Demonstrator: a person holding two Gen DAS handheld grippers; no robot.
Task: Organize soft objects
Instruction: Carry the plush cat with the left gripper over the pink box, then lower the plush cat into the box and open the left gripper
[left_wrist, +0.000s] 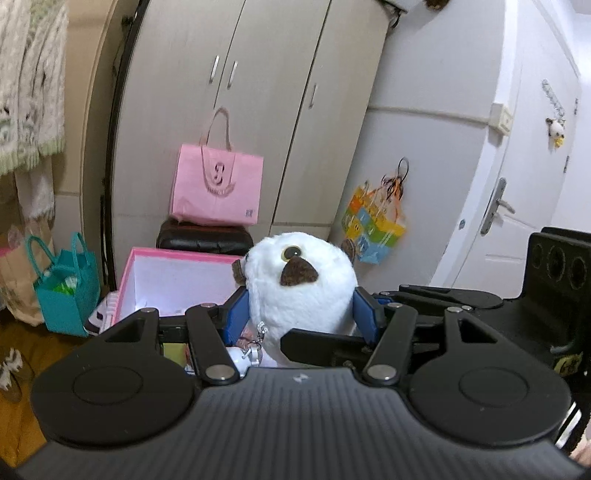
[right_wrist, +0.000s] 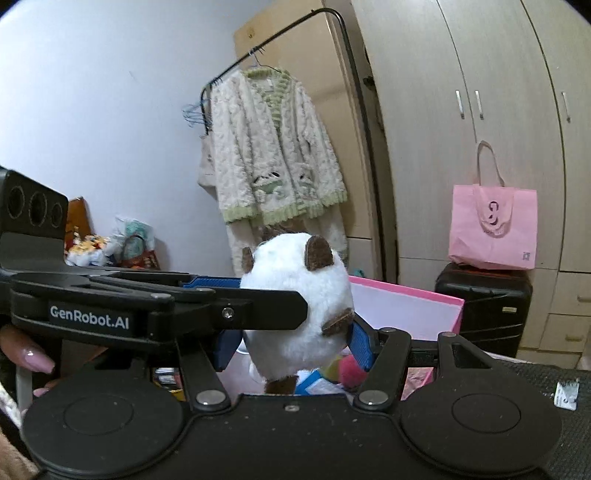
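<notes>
A round white plush toy (left_wrist: 299, 295) with brown ears and a yellow eye hangs in the air above an open pink box (left_wrist: 177, 273). My left gripper (left_wrist: 301, 317) is shut on it, blue pads pressing both its sides. From the right, a finger (left_wrist: 317, 341) of my right gripper crosses under the toy. In the right wrist view the same plush toy (right_wrist: 295, 280) sits between the blue pads of my right gripper (right_wrist: 295, 332), also shut on it. A finger (right_wrist: 273, 306) of the left gripper crosses in front. The pink box (right_wrist: 406, 306) lies just behind, with several soft items inside.
A pink tote (left_wrist: 218, 184) stands on a black case (left_wrist: 203, 240) before the wardrobe (left_wrist: 258, 92). A teal bag (left_wrist: 66, 284) sits on the floor at left. A fuzzy cardigan (right_wrist: 273, 155) hangs on a black rack. A hand (right_wrist: 33, 362) grips the left tool.
</notes>
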